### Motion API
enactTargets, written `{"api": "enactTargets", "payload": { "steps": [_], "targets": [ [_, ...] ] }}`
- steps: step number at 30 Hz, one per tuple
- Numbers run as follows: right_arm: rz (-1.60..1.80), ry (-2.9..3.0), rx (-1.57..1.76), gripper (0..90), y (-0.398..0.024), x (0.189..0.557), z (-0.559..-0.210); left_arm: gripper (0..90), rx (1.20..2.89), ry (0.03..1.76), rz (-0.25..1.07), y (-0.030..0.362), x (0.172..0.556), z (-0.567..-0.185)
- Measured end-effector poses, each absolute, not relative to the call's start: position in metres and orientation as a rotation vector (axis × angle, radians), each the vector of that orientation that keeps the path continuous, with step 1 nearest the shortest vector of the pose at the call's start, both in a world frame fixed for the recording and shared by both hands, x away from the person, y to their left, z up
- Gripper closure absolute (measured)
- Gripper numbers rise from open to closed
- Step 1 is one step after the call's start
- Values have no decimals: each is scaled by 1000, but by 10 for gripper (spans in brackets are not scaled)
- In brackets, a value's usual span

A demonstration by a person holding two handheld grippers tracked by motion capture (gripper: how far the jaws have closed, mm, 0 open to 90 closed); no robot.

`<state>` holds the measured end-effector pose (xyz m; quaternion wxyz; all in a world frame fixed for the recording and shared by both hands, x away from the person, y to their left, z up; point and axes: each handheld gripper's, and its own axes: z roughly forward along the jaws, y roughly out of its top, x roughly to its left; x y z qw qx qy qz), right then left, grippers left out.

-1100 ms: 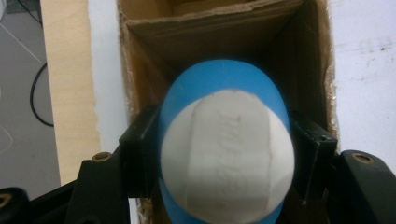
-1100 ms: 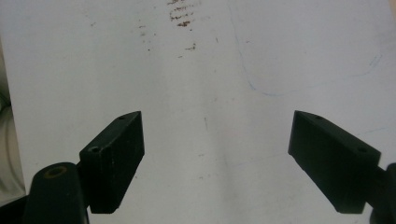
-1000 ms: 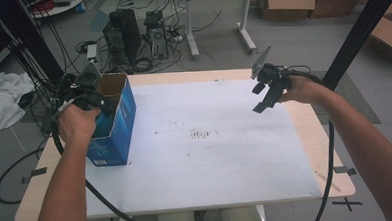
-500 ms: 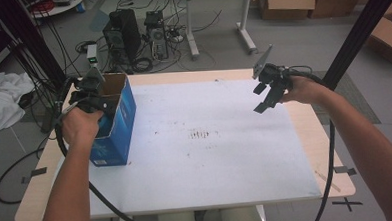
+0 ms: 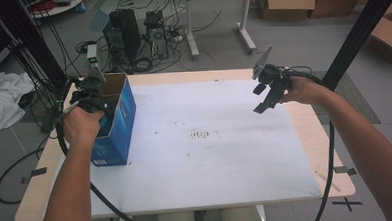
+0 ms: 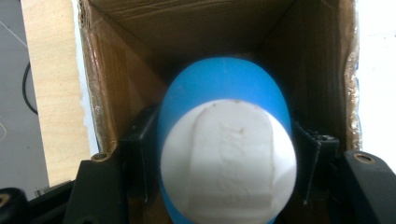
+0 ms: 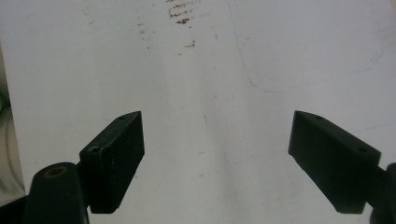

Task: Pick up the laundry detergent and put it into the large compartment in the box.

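A tall blue cardboard box (image 5: pixel 118 125) stands open-topped at the table's left edge. My left gripper (image 5: pixel 97 95) reaches down into it. In the left gripper view its black pads (image 6: pixel 140 154) sit against both sides of a blue rounded container (image 6: pixel 224 88) with a white end (image 6: pixel 229 163), held inside the brown box walls (image 6: pixel 116 79). The jaws have just eased open a trifle, with the container still between them. My right gripper (image 5: pixel 262 98) hovers above the table's far right, open, with nothing between its fingers (image 7: pixel 217 154).
The white table top (image 5: pixel 211 170) carries dark smudges (image 5: pixel 200 135) at its middle. Behind the table stand computer towers (image 5: pixel 123 33) among cables, and cardboard boxes (image 5: pixel 284 1). A white cloth (image 5: pixel 3 104) lies on the floor at left. A black pole (image 5: pixel 361 33) rises at right.
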<state>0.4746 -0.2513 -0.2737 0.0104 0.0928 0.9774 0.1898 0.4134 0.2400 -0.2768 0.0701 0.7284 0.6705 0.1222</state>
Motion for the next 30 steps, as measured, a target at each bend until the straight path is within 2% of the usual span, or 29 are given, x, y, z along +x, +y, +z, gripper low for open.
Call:
{"api": "enactTargets", "payload": {
  "steps": [30],
  "targets": [
    [596, 3051, 293, 183, -252, 473, -274, 305, 2115, 2014, 356, 249, 409, -269]
  ]
}}
